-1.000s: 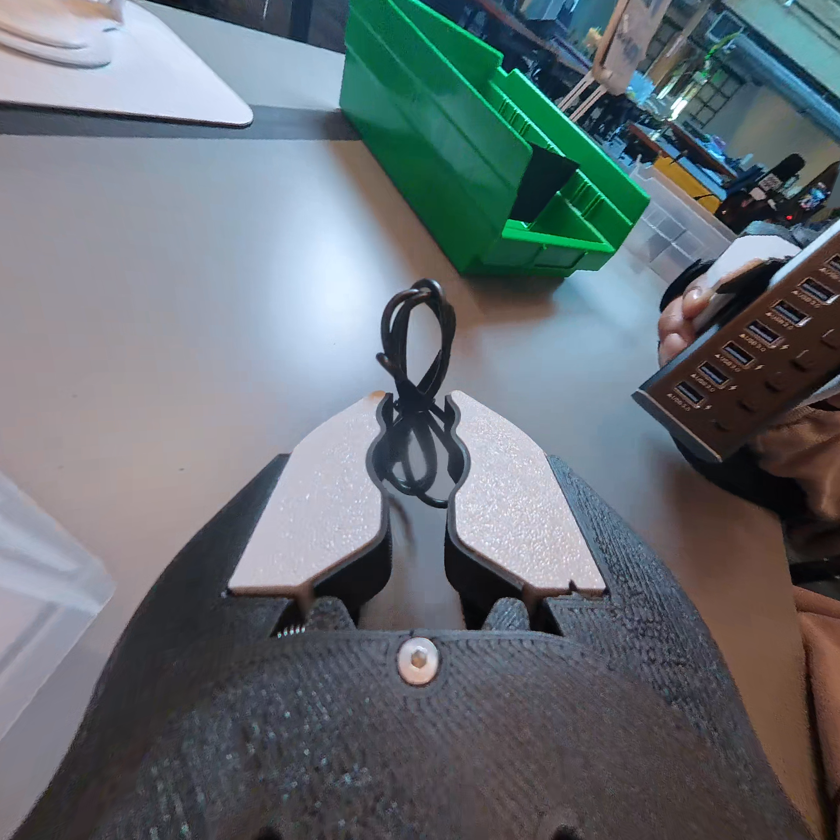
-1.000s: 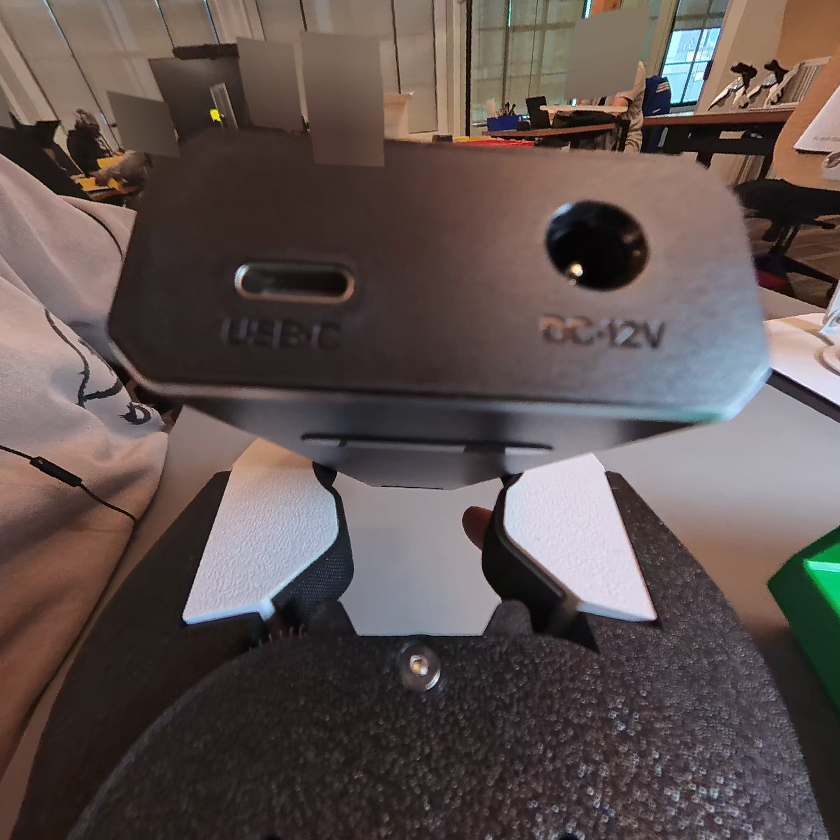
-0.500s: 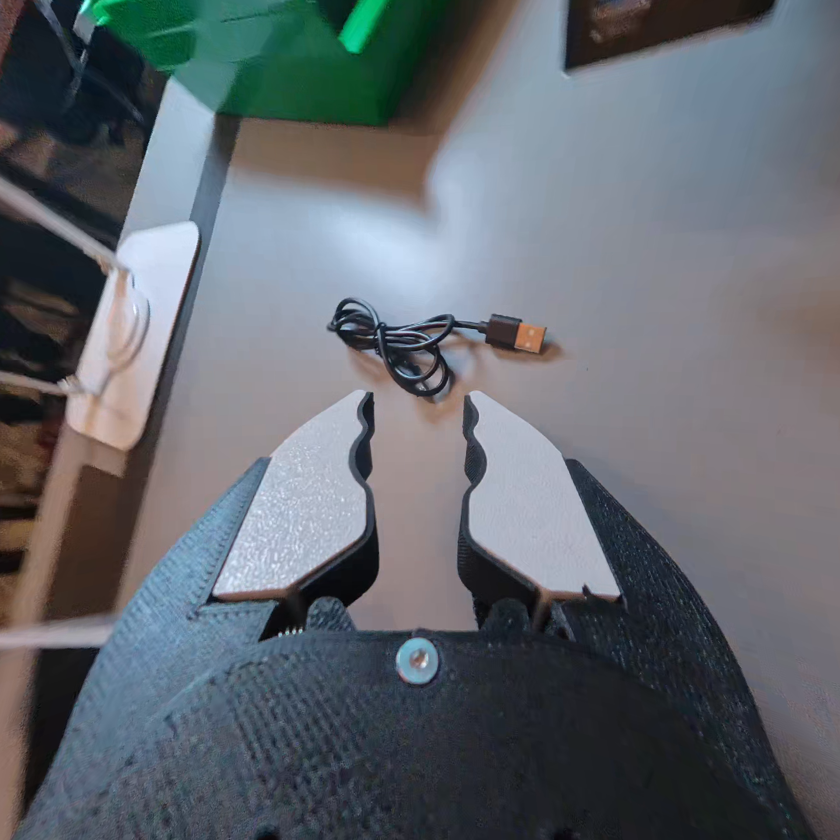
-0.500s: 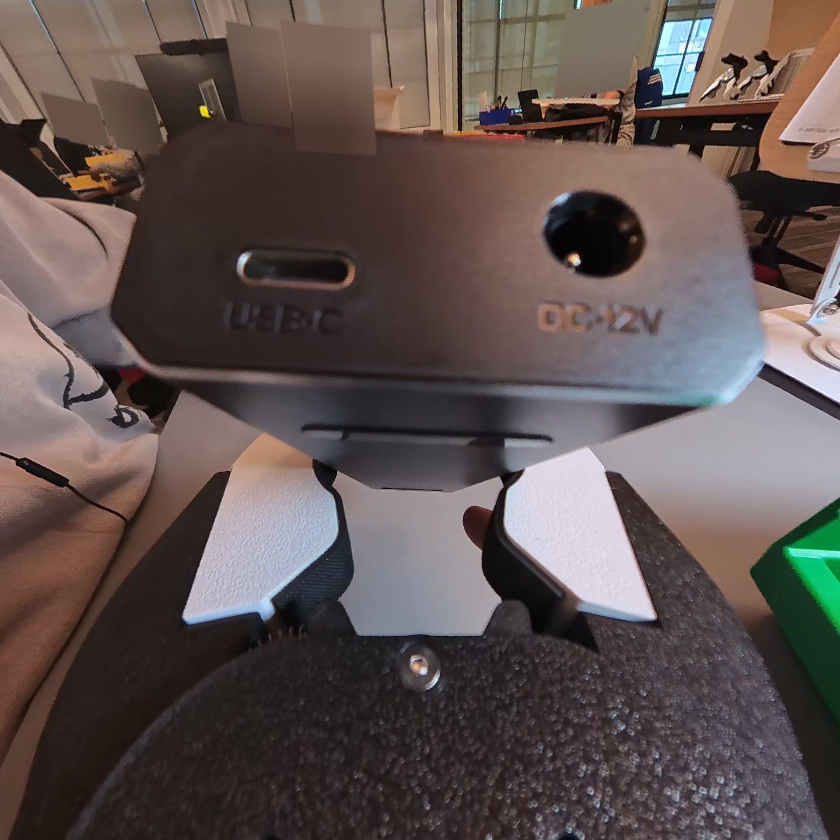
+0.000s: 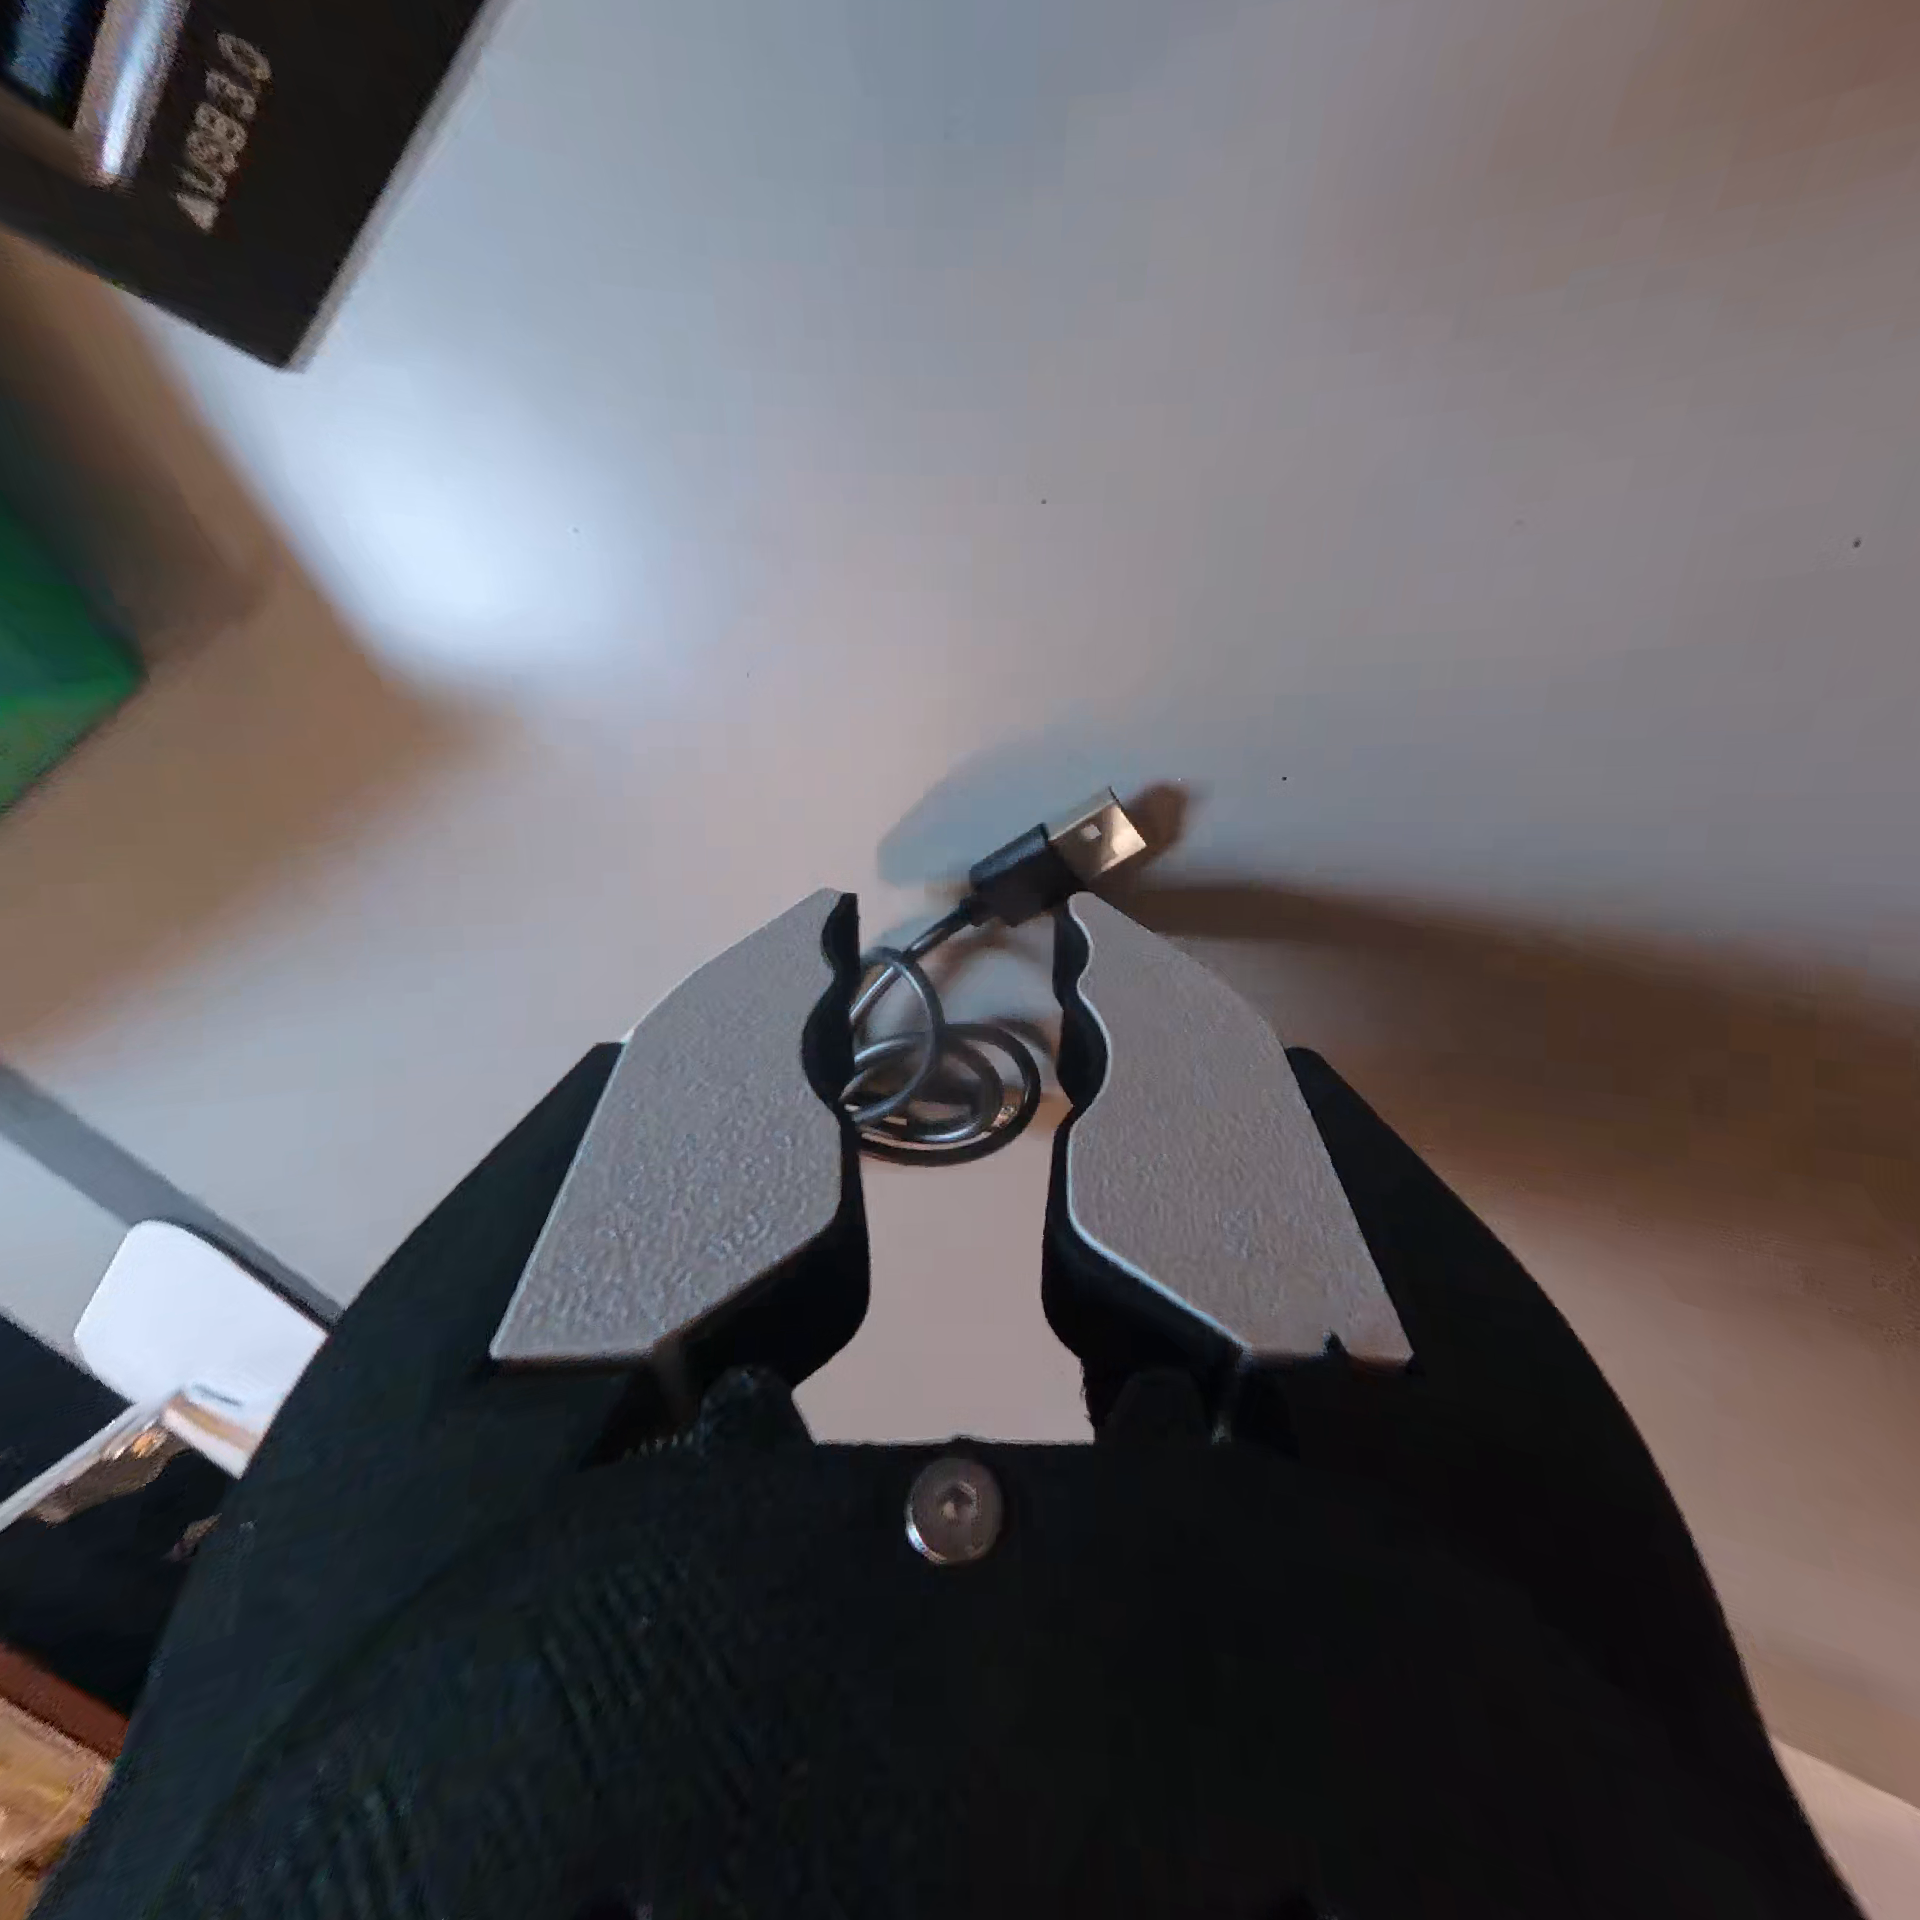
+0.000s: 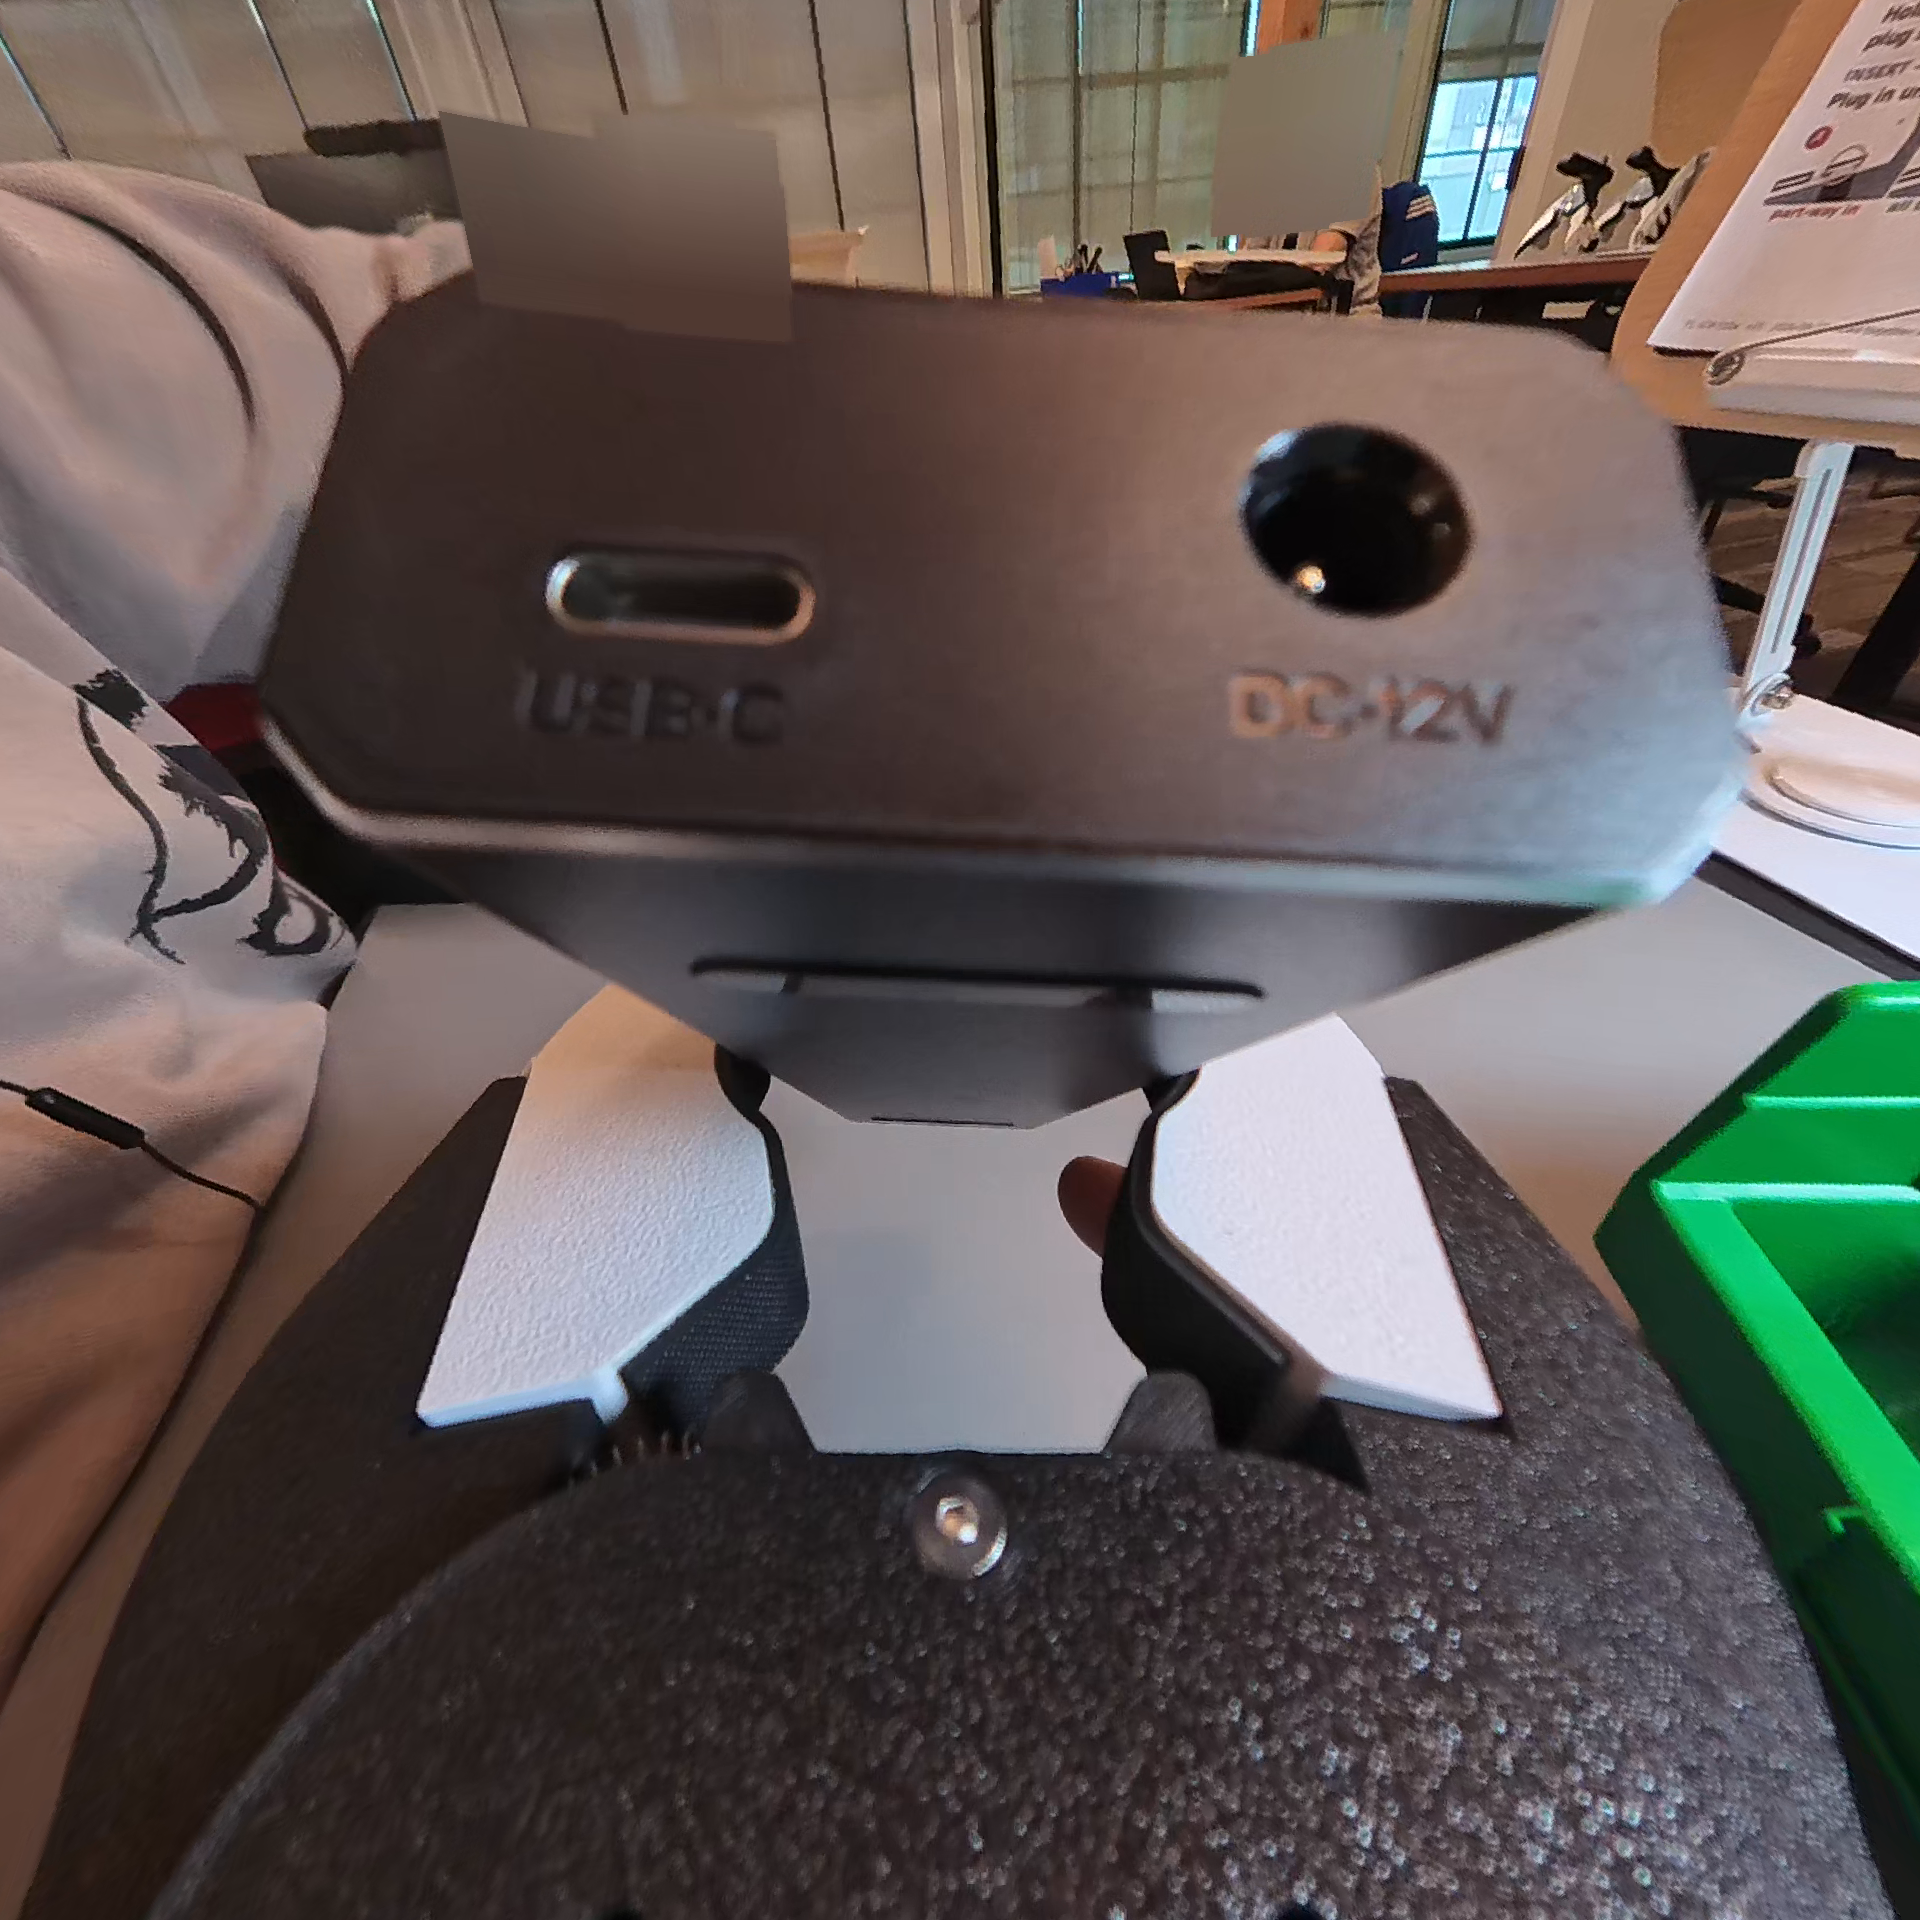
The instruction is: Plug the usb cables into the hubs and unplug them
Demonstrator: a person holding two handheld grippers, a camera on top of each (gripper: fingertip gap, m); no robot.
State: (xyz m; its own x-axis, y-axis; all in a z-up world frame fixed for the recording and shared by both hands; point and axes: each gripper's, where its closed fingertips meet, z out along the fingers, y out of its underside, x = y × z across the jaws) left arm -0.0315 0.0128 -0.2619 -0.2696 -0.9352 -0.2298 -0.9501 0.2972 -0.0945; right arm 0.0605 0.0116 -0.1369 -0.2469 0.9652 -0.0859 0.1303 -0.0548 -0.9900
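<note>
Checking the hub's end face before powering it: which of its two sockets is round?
The right socket, a deep round hole with a centre pin; the left socket is a flat oval slot.

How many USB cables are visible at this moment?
1. The black USB cable lies coiled on the table between the open left claw fingers, plug pointing away. Others may be hidden.

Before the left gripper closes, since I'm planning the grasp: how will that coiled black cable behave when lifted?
Probably floppy: the cable lies in loose thin loops between the open left gripper, so they may sag or uncoil. Its plug looks rigid, likely the firmer place to grip.
</note>
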